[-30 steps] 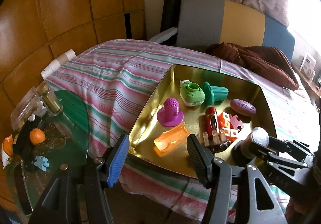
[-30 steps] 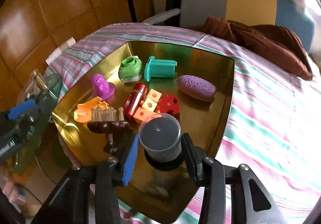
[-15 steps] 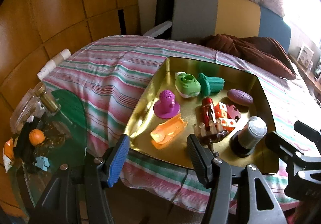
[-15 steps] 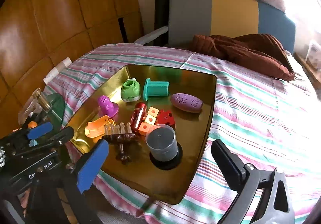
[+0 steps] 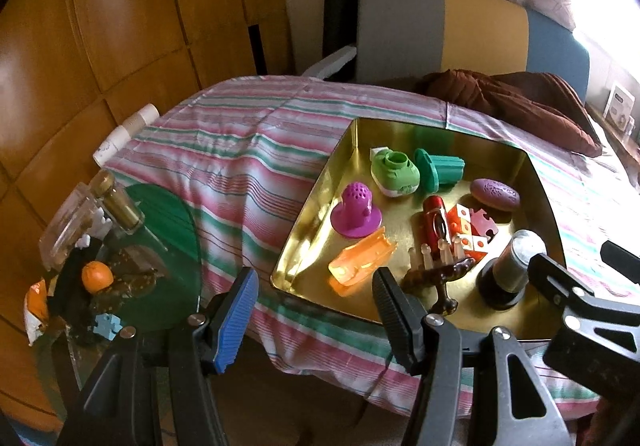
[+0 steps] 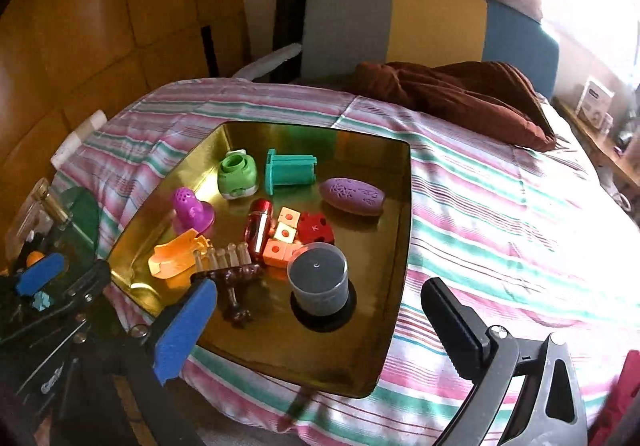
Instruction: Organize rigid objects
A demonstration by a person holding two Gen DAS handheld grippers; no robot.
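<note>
A gold tray (image 5: pixel 540 182) (image 6: pixel 400 246) lies on the striped bedspread. In it stands a grey cylindrical container on a black base (image 6: pixel 319 282) (image 5: pixel 510 266), near the front. Around it lie a brown comb-like piece (image 6: pixel 230 274), an orange piece (image 6: pixel 176 256), a purple cone (image 6: pixel 191 206), a green toy (image 6: pixel 237 172), a teal spool (image 6: pixel 290 171), a purple oval (image 6: pixel 352 196), a red tube (image 6: pixel 259 226) and red-and-white blocks (image 6: pixel 286 234). My right gripper (image 6: pixel 320 330) is open and empty, just in front of the tray. My left gripper (image 5: pixel 314 314) is open and empty, at the tray's front left.
A green glass side table (image 5: pixel 168 246) at the left holds a gold-capped bottle (image 5: pixel 120 202), an orange ball (image 5: pixel 97 276) and a blue puzzle piece (image 5: pixel 108 326). A brown cloth (image 6: pixel 460 94) lies at the bed's far end by a multicoloured headboard (image 6: pixel 420 26).
My right gripper let go of the grey container, opened wide and drew back from the tray. The container now stands in the tray. My left gripper also drew back slightly.
</note>
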